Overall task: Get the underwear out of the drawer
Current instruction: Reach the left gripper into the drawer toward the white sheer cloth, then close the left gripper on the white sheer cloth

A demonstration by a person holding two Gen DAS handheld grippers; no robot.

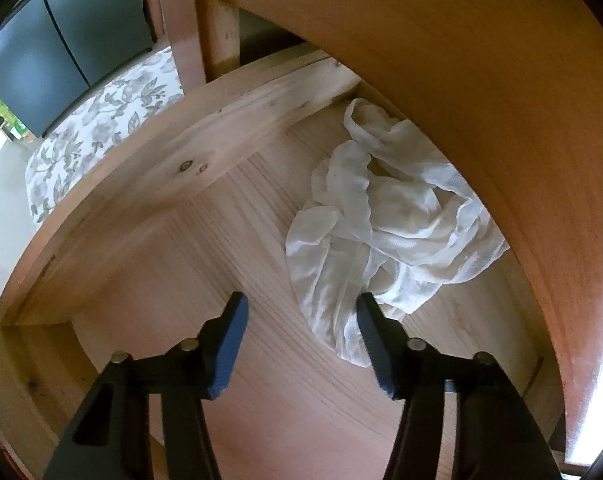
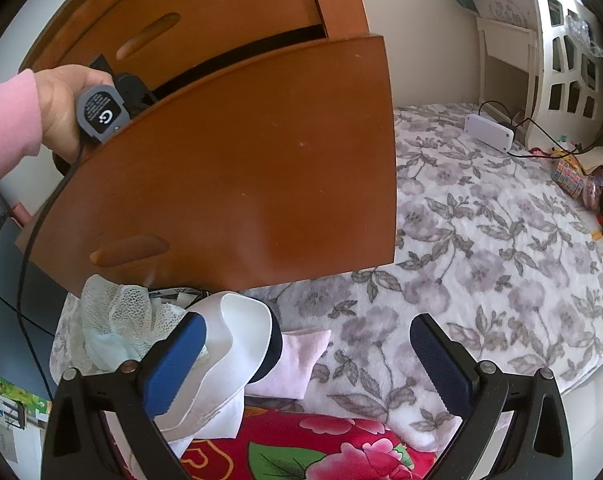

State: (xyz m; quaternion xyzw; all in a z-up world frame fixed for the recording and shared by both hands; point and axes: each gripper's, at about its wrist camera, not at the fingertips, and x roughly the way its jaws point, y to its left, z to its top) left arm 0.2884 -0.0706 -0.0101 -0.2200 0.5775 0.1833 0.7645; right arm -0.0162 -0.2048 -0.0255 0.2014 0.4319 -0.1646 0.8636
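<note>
Left gripper is down inside the drawer, fingers apart. White underwear lies crumpled on the drawer floor; its near edge sits against the right finger, not pinched yet. Right gripper hangs over the bed, fingers apart and empty. Garments already lie there. Left: grip, lift out.
</note>
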